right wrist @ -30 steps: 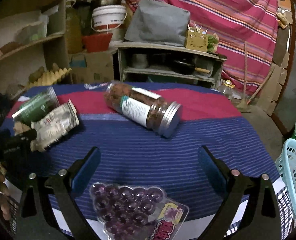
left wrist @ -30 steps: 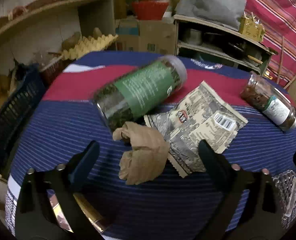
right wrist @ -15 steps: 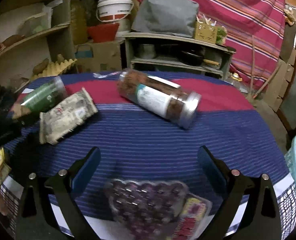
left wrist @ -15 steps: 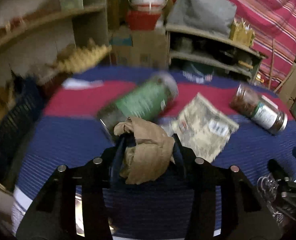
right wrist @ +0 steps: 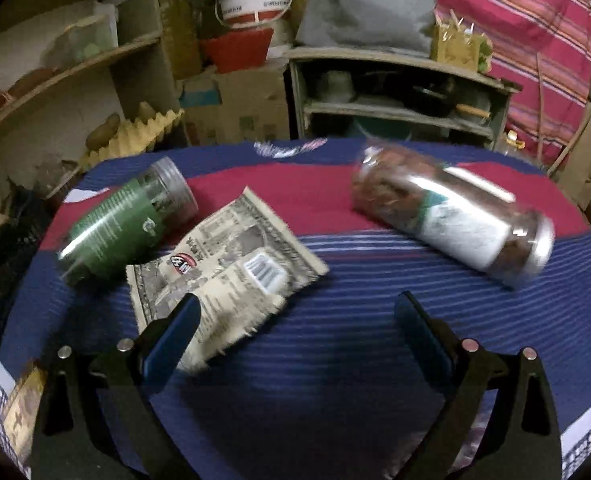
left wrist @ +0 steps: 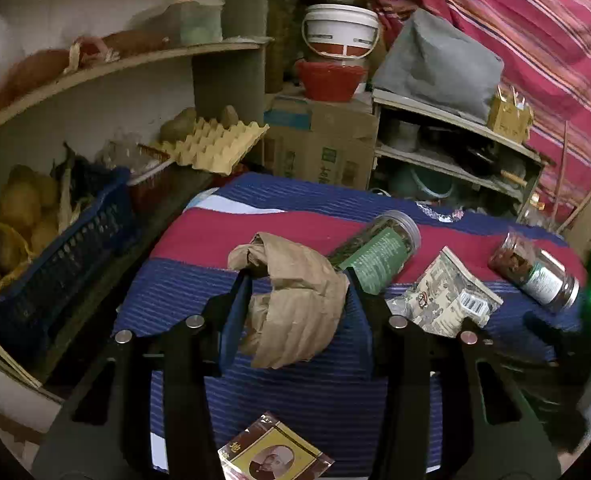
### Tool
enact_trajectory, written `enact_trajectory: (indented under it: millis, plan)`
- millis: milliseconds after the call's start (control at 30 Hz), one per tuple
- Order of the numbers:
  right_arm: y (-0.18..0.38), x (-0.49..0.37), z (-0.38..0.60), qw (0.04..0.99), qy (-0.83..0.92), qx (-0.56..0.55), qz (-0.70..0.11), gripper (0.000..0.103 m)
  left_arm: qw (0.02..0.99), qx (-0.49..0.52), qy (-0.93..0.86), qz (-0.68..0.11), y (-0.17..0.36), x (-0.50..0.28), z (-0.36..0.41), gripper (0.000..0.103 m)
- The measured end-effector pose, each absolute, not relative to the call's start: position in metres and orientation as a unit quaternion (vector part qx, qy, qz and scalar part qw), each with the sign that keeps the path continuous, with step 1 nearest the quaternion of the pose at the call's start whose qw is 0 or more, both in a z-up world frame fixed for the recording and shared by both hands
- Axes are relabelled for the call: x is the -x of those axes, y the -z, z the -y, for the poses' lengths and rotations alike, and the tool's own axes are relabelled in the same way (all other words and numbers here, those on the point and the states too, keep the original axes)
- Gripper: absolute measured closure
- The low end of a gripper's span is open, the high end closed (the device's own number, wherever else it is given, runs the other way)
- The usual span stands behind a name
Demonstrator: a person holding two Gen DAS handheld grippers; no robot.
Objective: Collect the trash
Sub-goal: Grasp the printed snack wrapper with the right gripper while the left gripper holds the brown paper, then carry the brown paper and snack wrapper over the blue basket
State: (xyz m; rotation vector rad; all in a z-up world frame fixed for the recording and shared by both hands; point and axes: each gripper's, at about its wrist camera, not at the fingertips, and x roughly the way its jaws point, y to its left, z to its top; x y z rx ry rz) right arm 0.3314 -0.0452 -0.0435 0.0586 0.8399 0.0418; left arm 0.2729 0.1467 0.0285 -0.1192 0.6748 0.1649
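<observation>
Now the left gripper (left wrist: 295,304) has its blue-padded jaws closed on a crumpled brown paper bag (left wrist: 293,298), lifted clear of the blue-and-red striped tablecloth (left wrist: 199,280). Paper like this looks light and soft, so the grip probably crushes it rather than slips; holding it across the bunched middle, as here, seems the safest place.

The right gripper (right wrist: 295,328) stands wide open and empty, low over the near cloth, with its left finger (right wrist: 171,334) over the near end of a flat printed snack wrapper (right wrist: 231,256) (thin and limp, likely best pinched at an edge). Left of the wrapper lies a green-labelled clear jar (right wrist: 123,220); to the far right lies a white-labelled jar with brown contents (right wrist: 451,216), blurred. Both are round and could roll if nudged.

Open cloth lies near and right. A dark blue plastic crate (left wrist: 67,248) crowds the table's left edge.
</observation>
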Motion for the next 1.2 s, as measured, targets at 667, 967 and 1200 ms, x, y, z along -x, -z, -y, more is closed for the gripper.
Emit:
enact_trajectory:
  millis: [667,967,1200]
  plan:
    - [0.041,-0.332,0.06,0.903,-0.053,-0.035,-0.426,0.096,0.942,0.052,-0.082,-0.321,-0.034,-0.268,-0.14,0.058]
    - [0.004,-0.302,0.109,0.927,-0.055,-0.027,-0.371,0.096,0.947,0.077,-0.056,-0.308,-0.052,-0.263,-0.114,0.058]
    - [-0.031,-0.267,0.18,0.941,-0.037,-0.038,-0.333,0.096,0.952,0.064,-0.02,-0.299,-0.066,-0.255,-0.059,0.058]
